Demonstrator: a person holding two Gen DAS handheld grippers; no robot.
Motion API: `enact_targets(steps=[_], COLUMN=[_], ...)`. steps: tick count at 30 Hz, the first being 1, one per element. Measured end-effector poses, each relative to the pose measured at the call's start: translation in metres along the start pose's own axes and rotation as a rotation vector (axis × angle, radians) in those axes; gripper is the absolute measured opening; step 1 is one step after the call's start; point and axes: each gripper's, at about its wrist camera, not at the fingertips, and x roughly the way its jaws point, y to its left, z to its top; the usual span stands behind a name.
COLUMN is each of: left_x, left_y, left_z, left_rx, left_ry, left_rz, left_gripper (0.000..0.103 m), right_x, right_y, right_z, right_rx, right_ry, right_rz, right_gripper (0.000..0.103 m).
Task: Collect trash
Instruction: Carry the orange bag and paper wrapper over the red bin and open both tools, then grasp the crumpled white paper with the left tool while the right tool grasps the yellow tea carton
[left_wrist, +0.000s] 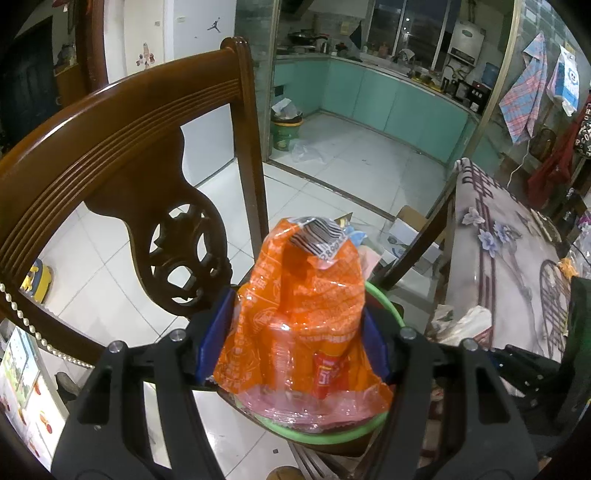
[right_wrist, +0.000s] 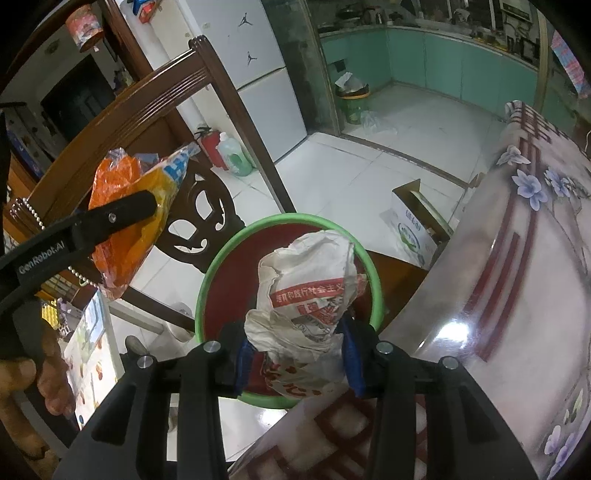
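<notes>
Now | left gripper clamps the orange wrapper above the green-rimmed bin | right gripper pinches the crumpled paper over its mouth | best centre each, lower inside the rim, then let go.

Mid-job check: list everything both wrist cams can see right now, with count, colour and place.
orange wrapper: 1, orange, clamped in left gripper above the bin
crumpled newspaper: 1, white with red print, clamped in right gripper over the bin
trash bin: 1, green rim, red liner, beside the table
wooden chair: 1, dark brown, behind the bin
table: 1, floral cloth, right
cardboard box: 1, white, on floor
kitchen bin: 1, green, doorway
fridge: 1, white, back
left gripper: 1, black
right gripper: 1, black
</notes>
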Motion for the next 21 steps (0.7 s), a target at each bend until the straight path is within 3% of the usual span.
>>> enact_targets(steps=[1, 2, 3, 12, 18, 21], left_x=[0.001, 0.003, 0.003, -0.005, -0.013, -0.020], left_y=[0.000, -0.001, 0.000, -0.005, -0.033, -0.055], left_z=[0.000, 0.001, 0.001, 0.003, -0.003, -0.011], left_rx=[0.000, 0.000, -0.002, -0.014, 0.042, 0.085], left_ry=[0.003, 0.007, 0.006, -0.024, -0.030, -0.035], left_rz=[-0.001, 0.006, 0.015, -0.005, -0.054, -0.086], left_gripper=[0.068, 0.073, 0.085, 0.091, 0.091, 0.091], right_x=[0.001, 0.002, 0.001, -0.038, -0.122, -0.180], right_y=[0.001, 0.001, 0.001, -0.019, -0.039, -0.055], right_z=[0.000, 0.000, -0.001, -0.021, -0.063, -0.095], right_rx=[0.000, 0.004, 0.009, 0.057, 0.050, 0.032], right_ry=[-0.002, -0.003, -0.010, -0.061, -0.174, -0.229], right_rz=[-0.004, -0.011, -0.017, -0.058, -0.154, -0.244], right_gripper=[0.053, 0.073, 0.078, 0.077, 0.083, 0.085])
